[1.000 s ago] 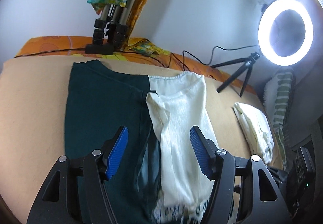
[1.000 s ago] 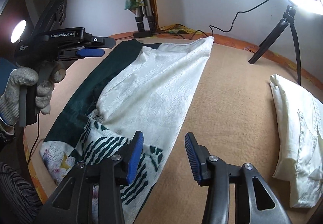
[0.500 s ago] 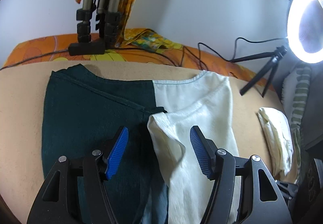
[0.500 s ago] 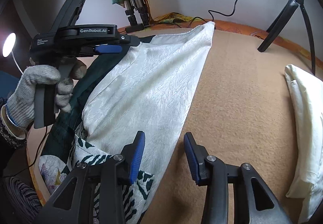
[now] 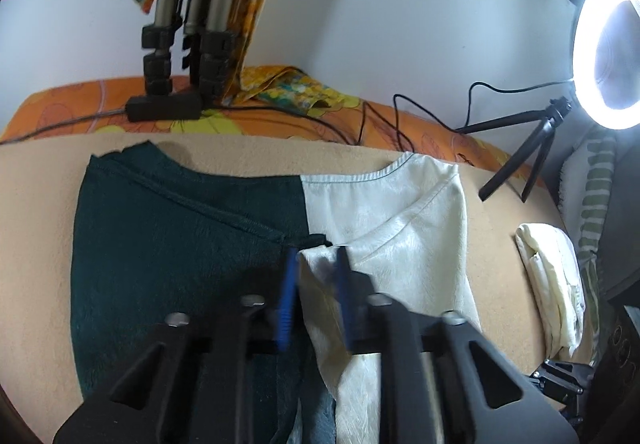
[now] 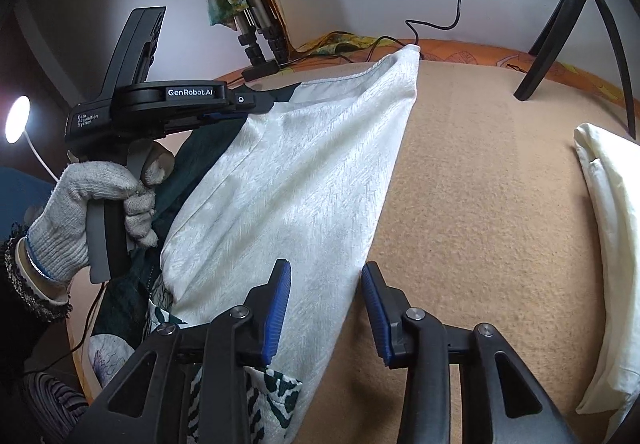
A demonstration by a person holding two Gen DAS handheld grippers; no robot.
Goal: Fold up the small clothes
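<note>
We have the green-and-white top (image 5: 224, 244) lying flat on the tan blanket (image 6: 480, 184); it looks light and limp, so it will sag and crease wherever we lift it. Our left gripper (image 5: 314, 284) has its jaws nearly together on the folded white corner. Our right gripper (image 6: 324, 308) hangs with jaws apart astride the white side edge, a sensible second hold.

At lower centre of the frame, the left gripper (image 5: 315, 284) is pinching a folded white edge of the green-and-white garment (image 5: 180, 244) lying across the tan blanket (image 5: 36, 244).
</note>
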